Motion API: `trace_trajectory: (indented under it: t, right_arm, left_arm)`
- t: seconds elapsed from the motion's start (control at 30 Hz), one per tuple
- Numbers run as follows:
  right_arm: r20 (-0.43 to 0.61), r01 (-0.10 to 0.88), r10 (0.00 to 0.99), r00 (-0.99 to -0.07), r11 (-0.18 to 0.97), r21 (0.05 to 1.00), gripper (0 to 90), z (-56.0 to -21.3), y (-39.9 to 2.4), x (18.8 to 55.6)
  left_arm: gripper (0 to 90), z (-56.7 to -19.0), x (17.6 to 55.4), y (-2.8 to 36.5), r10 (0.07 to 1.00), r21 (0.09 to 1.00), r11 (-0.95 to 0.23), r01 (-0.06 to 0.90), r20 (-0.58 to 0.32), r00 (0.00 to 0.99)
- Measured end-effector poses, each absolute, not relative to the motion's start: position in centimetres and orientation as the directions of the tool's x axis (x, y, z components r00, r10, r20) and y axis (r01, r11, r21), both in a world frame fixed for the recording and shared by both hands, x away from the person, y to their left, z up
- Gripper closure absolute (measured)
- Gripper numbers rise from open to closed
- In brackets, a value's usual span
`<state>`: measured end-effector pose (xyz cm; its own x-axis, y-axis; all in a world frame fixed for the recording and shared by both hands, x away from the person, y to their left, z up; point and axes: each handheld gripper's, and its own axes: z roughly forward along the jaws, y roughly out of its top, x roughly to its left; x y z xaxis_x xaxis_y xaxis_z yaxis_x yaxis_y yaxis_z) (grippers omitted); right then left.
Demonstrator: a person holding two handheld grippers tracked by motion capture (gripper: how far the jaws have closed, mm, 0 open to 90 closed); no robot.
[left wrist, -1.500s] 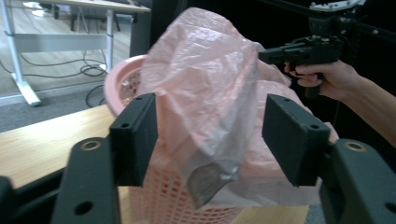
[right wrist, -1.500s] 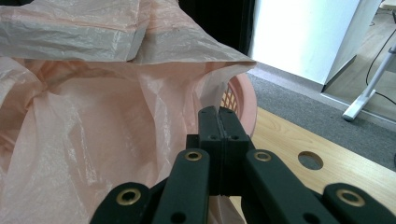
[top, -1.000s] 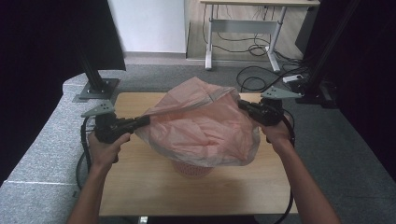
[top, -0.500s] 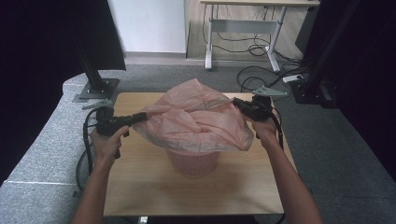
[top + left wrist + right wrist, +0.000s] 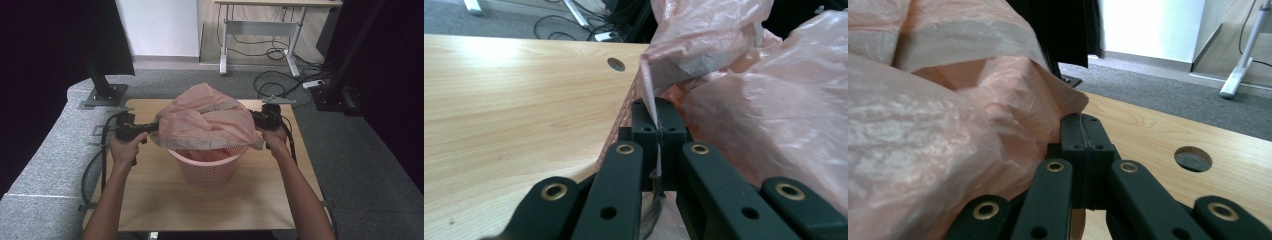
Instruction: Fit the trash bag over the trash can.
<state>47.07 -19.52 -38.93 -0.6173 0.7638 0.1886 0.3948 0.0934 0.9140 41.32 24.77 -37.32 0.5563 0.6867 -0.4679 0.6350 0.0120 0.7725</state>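
Note:
A thin pink plastic bag is stretched over the mouth of a pink lattice basket that stands on the wooden table. My left gripper is shut on the bag's left edge; in the left gripper view the film runs pinched between the pads of that gripper. My right gripper is shut on the bag's right edge, and the bag billows to the left of that gripper in the right gripper view. The bag hides the basket's far rim.
The wooden table has round holes near its edge. Black stand bases sit on the grey carpet behind the table. A white-legged desk with cables stands at the back.
Both grippers have come down and toward the person with the bag. The bag has sunk over the basket, whose lattice wall has come out from under it.

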Motion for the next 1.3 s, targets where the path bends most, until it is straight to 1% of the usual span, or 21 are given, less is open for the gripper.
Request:
trace_trajectory:
  t: [0.17,0.4,0.57,0.7,0.83,1.0,1.03,1.07,1.1,1.13,1.17,1.23,1.3]
  right_arm:
    - [0.220,0.426,0.759,-0.613,0.082,0.901,89.5,-39.5,-19.7,48.0]
    - [0.226,0.477,0.761,-0.608,0.122,0.870,89.6,-40.0,-18.4,49.0]
    - [0.262,0.519,0.754,-0.603,0.121,0.846,89.6,-40.3,-18.2,49.8]
    - [0.252,0.543,0.763,-0.595,0.151,0.826,89.6,-40.1,-17.8,50.3]
    - [0.279,0.574,0.755,-0.594,0.154,0.804,89.6,-40.3,-17.5,50.7]
    - [0.301,0.614,0.744,-0.597,0.182,0.768,89.6,-40.7,-17.2,51.1]
    - [0.310,0.629,0.742,-0.595,0.189,0.754,89.6,-40.8,-17.1,51.2]
    - [0.302,0.642,0.750,-0.588,0.206,0.739,89.6,-40.9,-16.9,51.3]
    - [0.266,0.644,0.767,-0.584,0.238,0.727,89.6,-41.1,-16.8,51.4]
    - [0.257,0.662,0.782,-0.568,0.248,0.707,89.6,-41.3,-16.9,51.5]
    - [0.261,0.671,0.791,-0.554,0.238,0.702,89.6,-41.7,-17.3,51.5]
    - [0.311,0.663,0.786,-0.535,0.161,0.731,89.5,-41.8,-18.2,51.3]
    - [0.304,0.634,0.782,-0.545,0.147,0.759,88.5,-41.3,-18.8,51.0]
  left_arm:
    - [89.2,-37.7,42.0,24.3,0.696,0.758,0.001,0.652,-0.468,0.544]
    - [89.4,-38.3,43.2,24.2,0.701,0.724,-0.011,0.689,-0.486,0.522]
    - [89.5,-38.9,44.0,24.3,0.709,0.684,-0.009,0.730,-0.510,0.487]
    - [89.5,-39.1,44.4,24.4,0.728,0.661,-0.008,0.750,-0.511,0.458]
    - [89.5,-39.3,44.5,24.2,0.741,0.637,-0.024,0.771,-0.506,0.441]
    - [89.5,-39.7,44.8,24.3,0.738,0.599,-0.035,0.800,-0.525,0.425]
    - [89.5,-39.8,44.9,24.2,0.749,0.591,-0.049,0.805,-0.512,0.421]
    - [89.5,-39.8,44.8,24.1,0.763,0.591,-0.066,0.804,-0.489,0.423]
    - [89.6,-39.9,44.7,24.2,0.773,0.585,-0.080,0.807,-0.474,0.421]
    - [89.5,-40.1,44.6,24.3,0.774,0.588,-0.082,0.805,-0.472,0.423]
    - [89.5,-40.0,44.3,24.7,0.766,0.606,-0.073,0.792,-0.475,0.434]
    - [89.5,-39.8,43.9,25.2,0.752,0.637,-0.064,0.768,-0.475,0.457]
    - [89.4,-39.5,43.5,25.5,0.747,0.662,-0.060,0.747,-0.467,0.474]
